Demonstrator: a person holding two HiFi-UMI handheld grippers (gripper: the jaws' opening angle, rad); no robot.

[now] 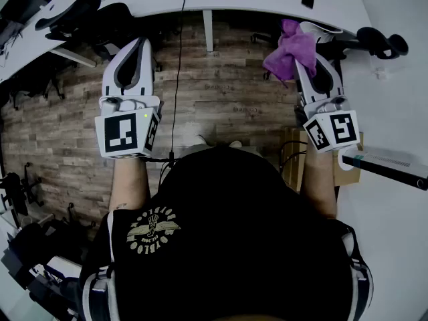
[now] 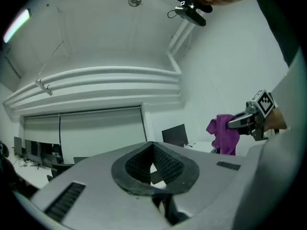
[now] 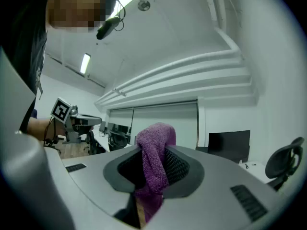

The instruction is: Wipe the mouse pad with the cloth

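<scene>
Both grippers are held pointing forward; left gripper (image 2: 152, 169) jaws are closed empty, right gripper (image 3: 152, 174) jaws are clamped on the purple cloth (image 3: 156, 143).

The purple cloth (image 1: 291, 48) is a nubby, matt weave. The floor (image 1: 221, 99) is worn wood planks. The left gripper (image 2: 153, 147) is smooth matt plastic.

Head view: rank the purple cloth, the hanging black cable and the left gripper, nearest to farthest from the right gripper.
1. Purple cloth: clamped in the jaws of the right gripper.
2. Black cable: hangs between the two grippers, nearer the left one.
3. Left gripper: far left, shut on nothing.
</scene>
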